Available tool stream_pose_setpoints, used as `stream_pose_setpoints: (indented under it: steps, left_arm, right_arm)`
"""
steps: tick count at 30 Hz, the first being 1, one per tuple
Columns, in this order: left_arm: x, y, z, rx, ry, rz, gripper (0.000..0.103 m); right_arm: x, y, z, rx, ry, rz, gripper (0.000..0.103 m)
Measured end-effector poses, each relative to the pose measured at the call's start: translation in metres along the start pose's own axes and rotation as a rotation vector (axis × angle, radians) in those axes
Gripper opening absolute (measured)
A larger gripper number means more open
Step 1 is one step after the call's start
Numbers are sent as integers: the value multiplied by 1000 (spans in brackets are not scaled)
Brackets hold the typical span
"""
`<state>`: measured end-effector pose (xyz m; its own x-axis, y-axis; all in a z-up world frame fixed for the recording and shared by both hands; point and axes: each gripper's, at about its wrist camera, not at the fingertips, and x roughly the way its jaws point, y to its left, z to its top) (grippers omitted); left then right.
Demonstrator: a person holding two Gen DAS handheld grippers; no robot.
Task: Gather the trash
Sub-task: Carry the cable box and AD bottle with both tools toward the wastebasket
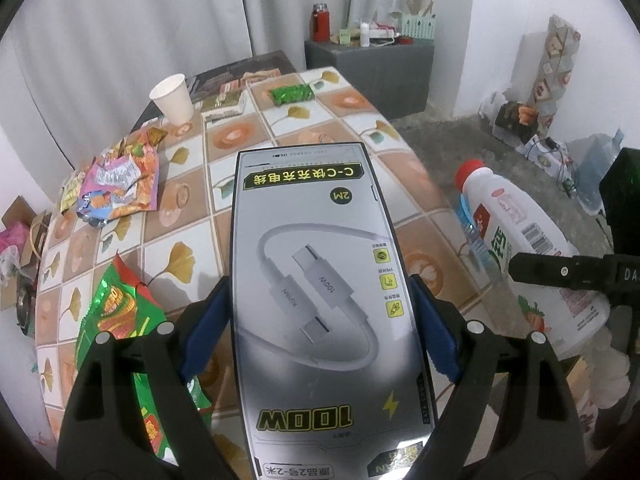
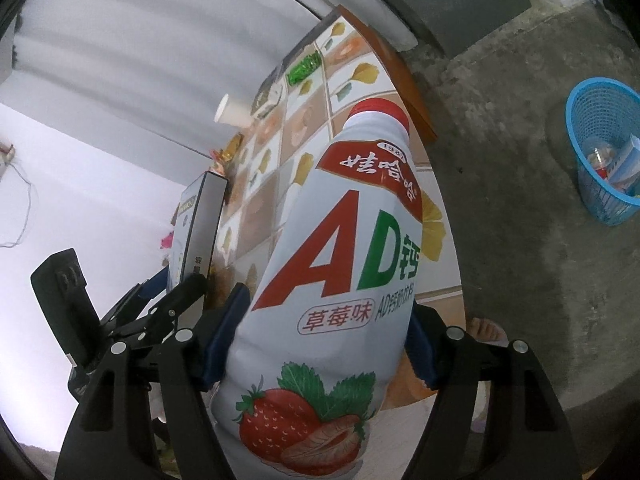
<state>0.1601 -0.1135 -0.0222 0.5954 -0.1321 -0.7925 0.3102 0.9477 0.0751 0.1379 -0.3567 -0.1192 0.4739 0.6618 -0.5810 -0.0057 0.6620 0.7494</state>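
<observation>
A grey cable box [image 1: 316, 240] with a picture of a white cable is clamped between the blue pads of my left gripper [image 1: 320, 320], lifted above the table. My right gripper [image 2: 324, 340] is shut on a white strawberry drink bottle [image 2: 352, 240] with a red cap, its pads pressing on both sides of the body. In the left wrist view the bottle [image 1: 520, 232] hangs off the table's right edge over the floor. In the right wrist view the box [image 2: 200, 224] shows edge-on to the left of the bottle.
The table [image 1: 320, 120] has a tiled leaf-pattern cloth. On it are a paper cup [image 1: 173, 98], crumpled snack wrappers [image 1: 116, 188], a green-red wrapper [image 1: 120, 320] and a green packet [image 1: 291, 94]. A blue basket [image 2: 604, 152] holding trash stands on the concrete floor. A grey cabinet [image 1: 372, 56] stands behind.
</observation>
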Motion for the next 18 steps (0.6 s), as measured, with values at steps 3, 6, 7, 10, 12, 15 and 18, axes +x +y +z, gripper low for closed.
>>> stream_pose_setpoints:
  steps: [3, 6, 7, 10, 12, 15, 18]
  left_arm:
    - [-7, -2, 3, -3, -18, -5, 81]
    - [-13, -4, 5, -2, -32, -11, 81]
    - [-15, -6, 6, -1, -37, -13, 81]
    - [-19, -10, 8, 1, -48, -21, 81]
    - [-21, -12, 10, 2, -53, -28, 81]
    - [-24, -17, 12, 10, -62, -33, 81]
    - [-27, -23, 13, 18, -68, -38, 81]
  right_arm:
    - [-8, 1, 0, -3, -16, 10, 70]
    - [-15, 3, -1, -6, -32, 20, 70]
    - [-17, 3, -1, -7, -38, 24, 70]
    - [-25, 2, -5, -7, -49, 32, 70]
    - [-29, 0, -7, -4, -57, 39, 70]
    - [-33, -1, -8, 6, -68, 48, 70]
    - [-38, -5, -9, 15, -80, 56, 70]
